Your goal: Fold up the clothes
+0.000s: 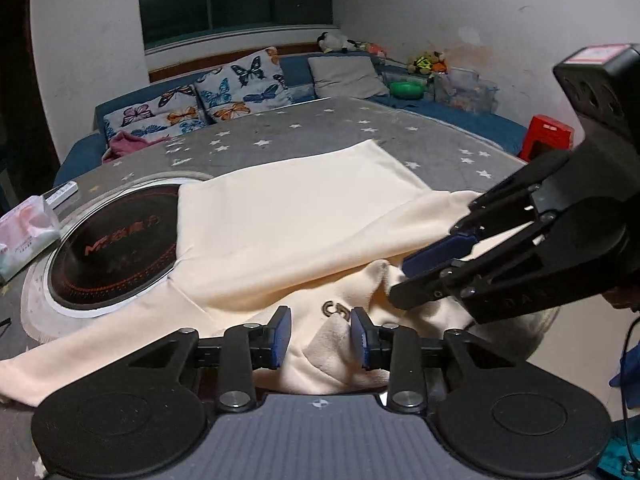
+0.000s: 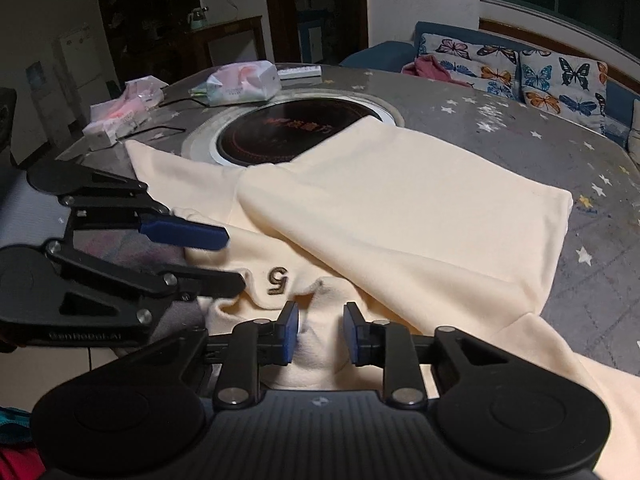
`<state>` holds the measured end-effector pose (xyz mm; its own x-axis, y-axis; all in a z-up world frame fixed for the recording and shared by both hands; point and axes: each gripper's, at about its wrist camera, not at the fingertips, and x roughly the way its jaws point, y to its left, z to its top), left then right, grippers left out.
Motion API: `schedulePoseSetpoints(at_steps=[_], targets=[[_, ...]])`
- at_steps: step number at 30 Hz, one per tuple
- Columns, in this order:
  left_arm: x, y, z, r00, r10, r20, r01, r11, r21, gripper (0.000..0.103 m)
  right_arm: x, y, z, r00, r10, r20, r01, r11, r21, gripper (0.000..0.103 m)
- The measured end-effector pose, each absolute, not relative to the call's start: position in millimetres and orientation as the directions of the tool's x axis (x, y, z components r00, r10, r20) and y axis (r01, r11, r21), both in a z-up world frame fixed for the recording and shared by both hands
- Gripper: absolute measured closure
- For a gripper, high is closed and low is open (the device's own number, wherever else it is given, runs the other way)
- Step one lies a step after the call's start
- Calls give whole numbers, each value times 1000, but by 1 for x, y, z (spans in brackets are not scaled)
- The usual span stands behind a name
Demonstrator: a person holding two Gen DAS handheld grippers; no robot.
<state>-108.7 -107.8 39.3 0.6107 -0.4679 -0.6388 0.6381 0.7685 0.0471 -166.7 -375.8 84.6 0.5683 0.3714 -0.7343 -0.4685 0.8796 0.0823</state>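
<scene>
**Cream top half folded, both tongs open at its collar**

The cream top (image 1: 296,216) lies on the desk (image 1: 360,128), straight ahead of both tongs. One side is folded over across the body, and its collar end, with a dark "5" mark (image 2: 276,280), is nearest the tongs. A sleeve runs out past the left tongs' left side, along the desk edge.

The left tongs (image 1: 320,336) stand open, blue pads on either side of the collar cloth; whether they touch it cannot be told. The right tongs (image 2: 320,338) are open too, poised over the collar just right of the mark, nothing held. Each pair shows in the other's view, close beside it, with its fingers parted.

Beyond the top, ahead of the left tongs and to their left, a round black hob (image 1: 116,252) is set into the desk, partly covered by the cloth. Tissue packs (image 2: 240,82) lie past it. Butterfly cushions (image 1: 244,84) sit on a sofa behind the desk.
</scene>
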Motion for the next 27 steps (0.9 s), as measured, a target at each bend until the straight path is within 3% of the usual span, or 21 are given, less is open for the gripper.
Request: schedulePoseSetpoints(at_steps=[3, 5, 7, 9, 10, 13, 20, 27], targets=[[-109, -107, 37, 605, -470, -643, 646, 762, 51, 66, -167, -371, 86, 576, 361, -733, -476, 877, 58, 68], [-106, -108, 35, 601, -466, -650, 645, 762, 50, 69, -164, -367, 85, 591, 345, -729, -470, 882, 36, 67], [-104, -110, 33, 598, -461, -655, 643, 764, 49, 91, -160, -363, 83, 600, 331, -728, -465, 885, 19, 67], [-105, -109, 33, 596, -467, -653, 644, 764, 40, 96, -156, -361, 80, 604, 319, -730, -462, 887, 5, 69], [-107, -107, 35, 599, -472, -647, 643, 765, 38, 97, -155, -360, 79, 600, 319, -734, -464, 886, 6, 79], [-112, -100, 41, 613, -483, -625, 637, 770, 30, 98, -156, -360, 79, 592, 326, -737, -470, 882, 12, 93], [-136, -79, 62, 605, -554, -571, 671, 741, -8, 98, -186, -369, 104, 566, 396, -723, -529, 847, 49, 98], [-139, -70, 68, 578, -570, -585, 701, 713, -2, 94, -215, -360, 100, 450, 449, -772, -643, 763, 69, 97]])
